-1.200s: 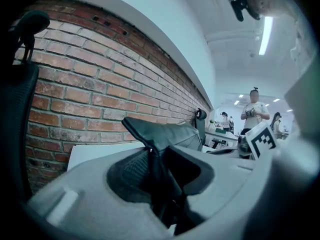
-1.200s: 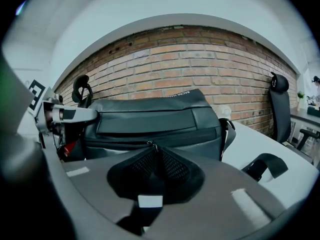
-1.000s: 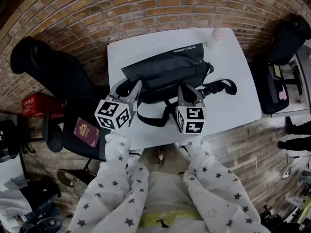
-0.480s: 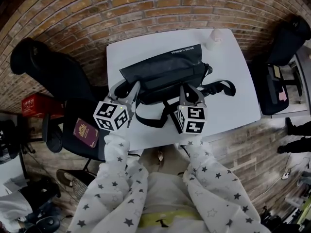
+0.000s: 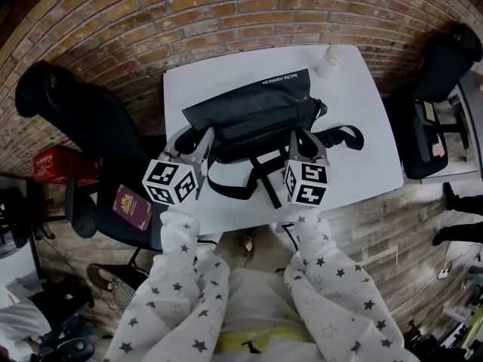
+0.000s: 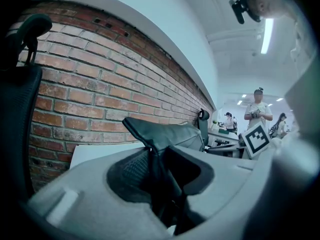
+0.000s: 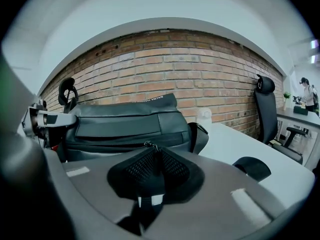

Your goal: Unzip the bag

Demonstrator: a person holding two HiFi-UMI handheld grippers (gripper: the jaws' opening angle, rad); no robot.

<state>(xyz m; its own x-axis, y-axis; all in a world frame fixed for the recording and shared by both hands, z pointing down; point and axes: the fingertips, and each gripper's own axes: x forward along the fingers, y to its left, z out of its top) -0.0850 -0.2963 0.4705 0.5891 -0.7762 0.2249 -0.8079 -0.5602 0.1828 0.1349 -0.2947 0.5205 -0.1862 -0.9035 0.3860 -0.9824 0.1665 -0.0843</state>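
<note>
Black fabric bag (image 5: 253,111) lies on the white bench (image 5: 355,104), near its middle. Its long axis runs across my head view, with the left end a bit nearer me and the right end a bit farther. The top edge points at the red brick wall (image 5: 226,6) and the zipper side faces me. 1 line of white print runs along the far top edge, upside down from where I look. In the right tool's view it sits upright, but the letters are too small to read in either view. Black webbing strap (image 5: 339,136) loops off the right end onto the bench.

Left tool (image 5: 192,138) is clenched on the bag's left end. In its own view a fold of black fabric stands pinched between the pads (image 6: 132,171). Right tool (image 5: 306,143) is grasping the small metal zipper pull (image 7: 150,145) on the bag's front, pads nearly together around it.

Small white cup (image 5: 330,60) stands at the bench's far right corner, apart from the bag. Maroon booklet with a gold crest (image 5: 133,205) lies on a dark chair seat (image 5: 113,176) left of the bench.
</note>
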